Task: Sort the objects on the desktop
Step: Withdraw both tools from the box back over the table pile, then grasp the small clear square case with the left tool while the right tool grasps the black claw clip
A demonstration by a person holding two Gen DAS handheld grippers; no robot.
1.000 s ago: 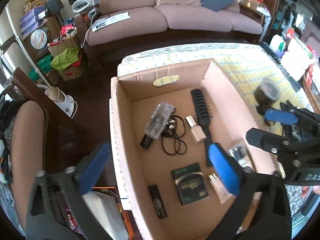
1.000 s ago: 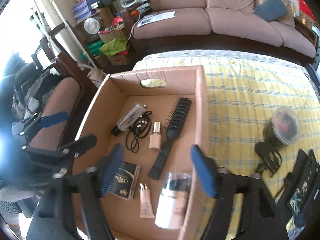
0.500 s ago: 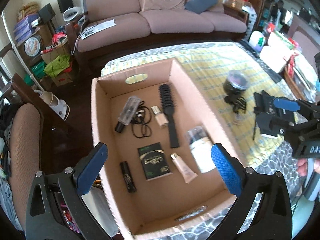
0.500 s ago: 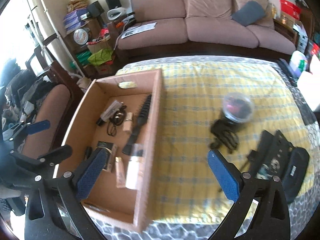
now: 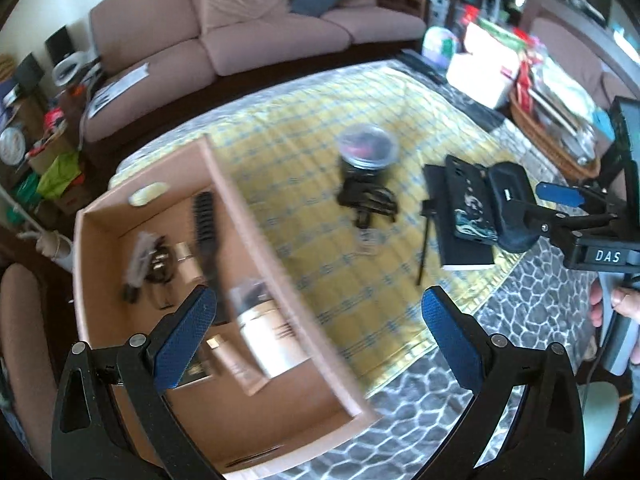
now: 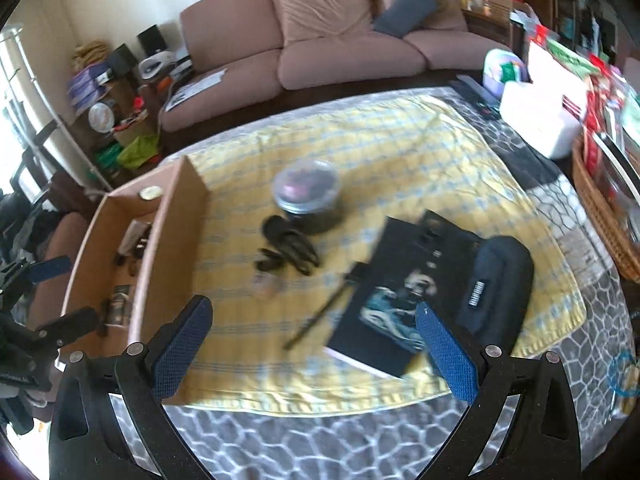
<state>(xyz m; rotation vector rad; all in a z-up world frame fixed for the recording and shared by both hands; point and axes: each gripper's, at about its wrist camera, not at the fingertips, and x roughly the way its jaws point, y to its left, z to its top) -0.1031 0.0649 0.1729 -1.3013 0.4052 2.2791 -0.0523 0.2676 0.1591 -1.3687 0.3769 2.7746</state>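
Observation:
A cardboard box [image 5: 256, 216] [image 6: 168, 240] on the yellow checked cloth holds a black hairbrush [image 5: 204, 220], a white bottle [image 5: 268, 340], a tube, cables and small cosmetics. On the cloth to its right lie a round clear-lidded jar [image 5: 366, 152] [image 6: 308, 192], a black clip bundle [image 5: 368, 200] [image 6: 288, 244], a black pen [image 5: 424, 248] [image 6: 320, 312], a black book [image 5: 456, 216] [image 6: 404, 296] and a dark pouch [image 5: 512, 204] [image 6: 496, 280]. My left gripper [image 5: 320, 340] is open and empty above the box's right wall. My right gripper [image 6: 312, 352] is open and empty above the pen and book.
A pink sofa [image 5: 248, 28] [image 6: 340, 40] stands behind the table. A wicker basket [image 6: 600, 200] and a white box [image 6: 540, 116] sit at the right. Shelves with clutter [image 6: 112, 120] stand at the left. The grey pebble-pattern tablecloth [image 6: 320, 440] covers the near edge.
Both grippers have swung right, away from the box and toward the loose items on the cloth. The white bottle, between the right fingers a second ago, now lies in the box.

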